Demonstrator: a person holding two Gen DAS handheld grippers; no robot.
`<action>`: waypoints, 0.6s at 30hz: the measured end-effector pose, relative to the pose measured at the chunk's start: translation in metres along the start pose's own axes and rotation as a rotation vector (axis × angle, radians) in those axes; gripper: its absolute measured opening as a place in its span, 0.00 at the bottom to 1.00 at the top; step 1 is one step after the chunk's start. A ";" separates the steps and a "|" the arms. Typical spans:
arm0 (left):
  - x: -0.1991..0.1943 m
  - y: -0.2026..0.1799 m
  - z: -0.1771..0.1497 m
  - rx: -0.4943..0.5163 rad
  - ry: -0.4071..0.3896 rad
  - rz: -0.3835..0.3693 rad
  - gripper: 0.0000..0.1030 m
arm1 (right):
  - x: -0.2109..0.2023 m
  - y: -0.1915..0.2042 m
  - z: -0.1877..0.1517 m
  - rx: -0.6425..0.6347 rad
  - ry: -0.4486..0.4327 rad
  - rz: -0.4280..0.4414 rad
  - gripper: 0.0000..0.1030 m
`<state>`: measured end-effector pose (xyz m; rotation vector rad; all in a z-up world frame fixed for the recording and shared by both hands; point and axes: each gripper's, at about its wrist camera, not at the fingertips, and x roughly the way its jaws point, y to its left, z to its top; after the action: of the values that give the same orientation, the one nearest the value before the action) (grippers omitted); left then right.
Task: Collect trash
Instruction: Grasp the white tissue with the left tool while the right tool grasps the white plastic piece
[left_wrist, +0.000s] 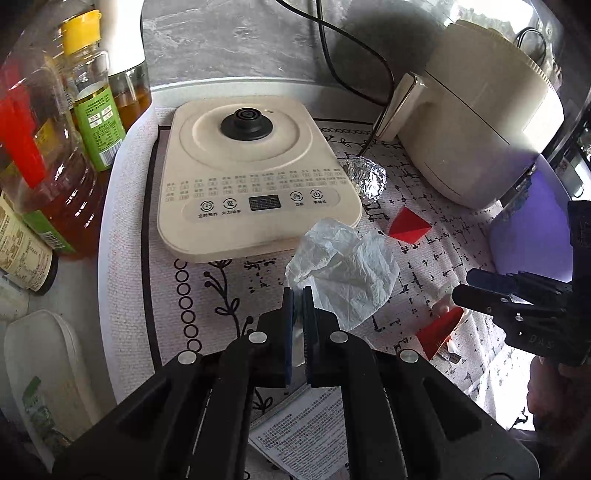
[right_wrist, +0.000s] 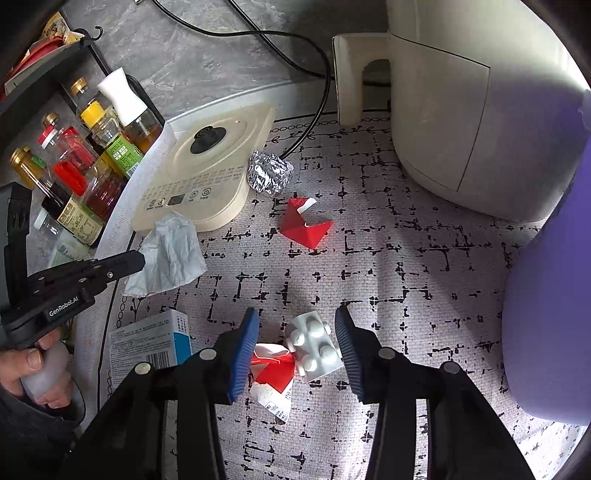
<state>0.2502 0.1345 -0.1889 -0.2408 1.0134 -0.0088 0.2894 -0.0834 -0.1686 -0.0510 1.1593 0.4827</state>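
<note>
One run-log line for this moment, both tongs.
left tongs: shut on crumpled tissue | right tongs: open, straddling white blister pack and red wrapper | foil ball: untouched

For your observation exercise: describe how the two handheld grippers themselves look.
Both are black plastic with silver rivets and ribbed blue finger pads. The left gripper carries white "GenRobot.AI" lettering and a pale handle held in a bare hand. The right gripper shows no visible cables.

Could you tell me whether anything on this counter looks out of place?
Yes: a white plastic building brick lies among the litter, touching a torn red-and-white wrapper, between the open right gripper's fingers; it looks like a toy, not trash.
</note>
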 end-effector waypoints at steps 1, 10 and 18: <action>-0.002 0.002 -0.001 -0.012 -0.003 0.007 0.05 | 0.004 0.000 0.001 -0.006 0.011 -0.004 0.41; -0.025 0.003 -0.012 -0.051 -0.047 0.046 0.05 | 0.014 -0.001 -0.004 -0.031 0.050 0.035 0.25; -0.055 -0.007 -0.014 -0.044 -0.106 0.070 0.05 | -0.024 0.005 0.000 -0.038 -0.052 0.082 0.24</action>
<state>0.2097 0.1315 -0.1486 -0.2430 0.9162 0.0889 0.2802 -0.0868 -0.1457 -0.0235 1.1047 0.5755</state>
